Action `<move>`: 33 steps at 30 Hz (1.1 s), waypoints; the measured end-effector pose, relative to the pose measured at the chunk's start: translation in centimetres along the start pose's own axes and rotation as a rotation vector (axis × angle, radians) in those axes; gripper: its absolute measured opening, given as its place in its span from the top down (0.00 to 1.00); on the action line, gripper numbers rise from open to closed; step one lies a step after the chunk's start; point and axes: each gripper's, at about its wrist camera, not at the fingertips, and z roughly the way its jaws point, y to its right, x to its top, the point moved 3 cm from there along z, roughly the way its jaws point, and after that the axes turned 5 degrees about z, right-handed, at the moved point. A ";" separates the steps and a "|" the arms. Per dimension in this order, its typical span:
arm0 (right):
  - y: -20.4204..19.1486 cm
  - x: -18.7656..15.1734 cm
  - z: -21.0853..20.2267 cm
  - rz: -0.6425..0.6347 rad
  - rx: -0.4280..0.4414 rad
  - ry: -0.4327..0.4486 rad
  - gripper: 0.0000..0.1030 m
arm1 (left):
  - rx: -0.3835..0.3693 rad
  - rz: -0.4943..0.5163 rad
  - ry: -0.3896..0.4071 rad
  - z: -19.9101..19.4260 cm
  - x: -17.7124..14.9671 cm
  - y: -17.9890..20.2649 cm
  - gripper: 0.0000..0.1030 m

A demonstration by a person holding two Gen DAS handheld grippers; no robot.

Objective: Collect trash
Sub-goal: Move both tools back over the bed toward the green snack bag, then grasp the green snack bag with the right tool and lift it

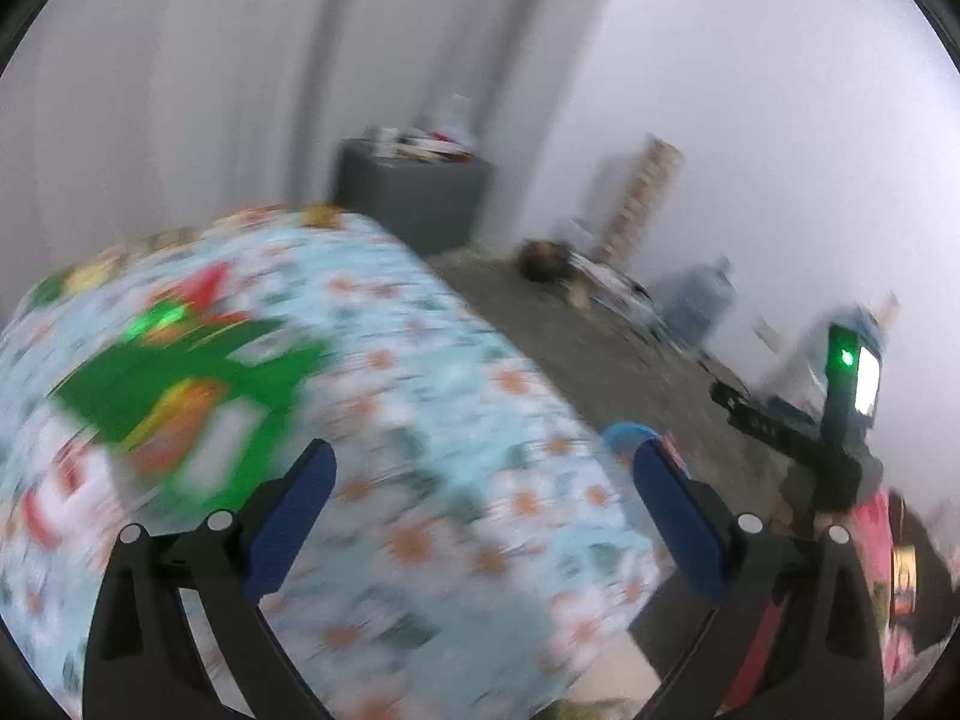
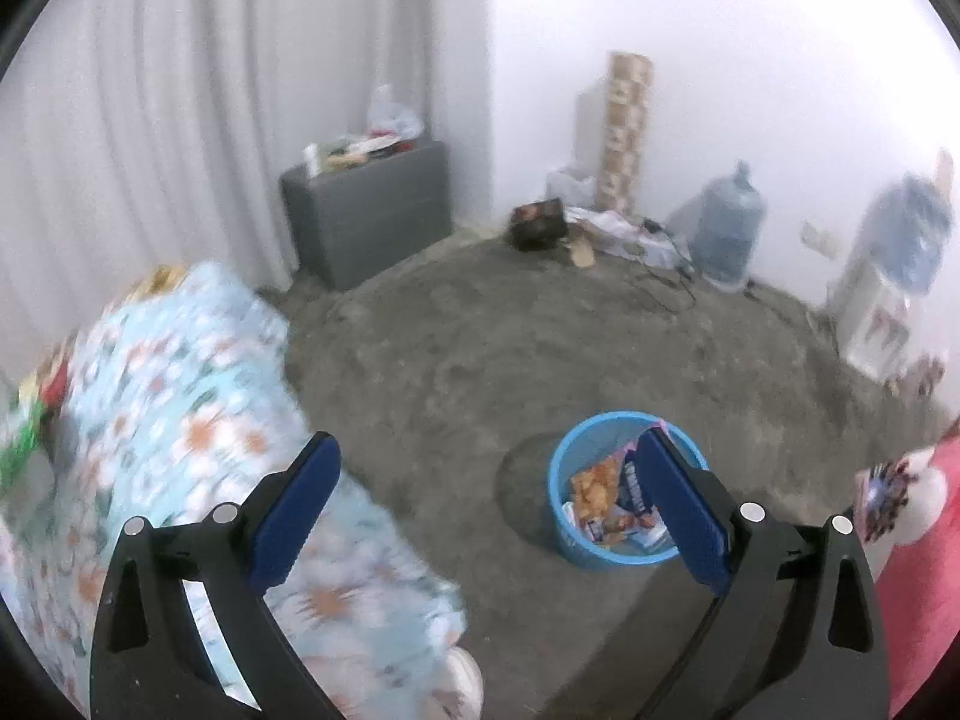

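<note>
My left gripper point(image 1: 486, 450) is open, with nothing between its blue pads point(image 1: 288, 528). It hangs over a bed with a floral cover point(image 1: 420, 372). Blurred green and red wrappers point(image 1: 180, 384) lie on the cover, up and left of the left finger. In the right wrist view my right gripper point(image 2: 489, 439) is open and empty above the grey floor point(image 2: 480, 330). A blue bin point(image 2: 576, 546) stands on the floor behind the right finger and holds several snack wrappers point(image 2: 594, 489). Only a sliver of the bin point(image 1: 624, 435) shows in the left wrist view. A green wrapper point(image 2: 24, 438) shows at the bed's left edge.
A grey cabinet point(image 2: 366, 210) with clutter on top stands by the curtain. Loose items point(image 2: 600, 228), two water jugs point(image 2: 726, 228) and a white dispenser point(image 2: 870, 306) line the far wall. Pink fabric point(image 2: 918, 588) is at the right. A black device with a green light point(image 1: 846, 372) rises at the right.
</note>
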 end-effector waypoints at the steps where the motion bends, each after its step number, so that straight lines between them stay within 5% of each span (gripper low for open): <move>1: -1.2 -0.2 -0.2 -0.028 -0.014 0.004 0.08 | 0.017 -0.021 0.014 -0.7 -0.6 -0.9 0.06; 4: -4.7 -1.0 -1.0 -0.150 -0.028 0.035 0.08 | 0.081 -0.085 0.046 -2.7 -2.0 -4.4 0.06; 6: -7.0 -1.5 -1.9 -0.230 0.038 0.045 0.08 | 0.110 -0.113 0.057 -3.4 -2.8 -6.4 0.06; 13: -11.7 -1.3 -3.9 -0.223 0.450 -0.002 0.08 | 0.151 -0.183 0.099 -4.1 -3.9 -10.4 0.06; 21: -19.5 -1.7 -1.4 -0.043 0.920 -0.414 0.09 | 0.168 -0.249 0.116 -3.7 -5.1 -13.1 0.06; 23: -22.1 -2.4 -1.2 -0.021 0.968 -0.492 0.12 | 0.172 -0.263 0.118 -3.8 -5.5 -13.9 0.06; 25: -24.4 -3.3 -0.3 -0.013 0.964 -0.554 0.19 | 0.181 -0.281 0.121 -4.2 -5.9 -14.6 0.06; 28: -27.0 -4.6 2.0 0.038 0.982 -0.656 0.43 | 0.195 -0.300 0.130 -5.0 -6.5 -15.6 0.06; 30: -27.6 -5.3 2.9 0.090 1.007 -0.719 0.75 | 0.204 -0.306 0.137 -5.6 -6.8 -16.1 0.06; 33: -27.5 -5.8 2.7 0.110 1.049 -0.751 0.86 | 0.216 -0.313 0.146 -6.2 -7.1 -16.7 0.06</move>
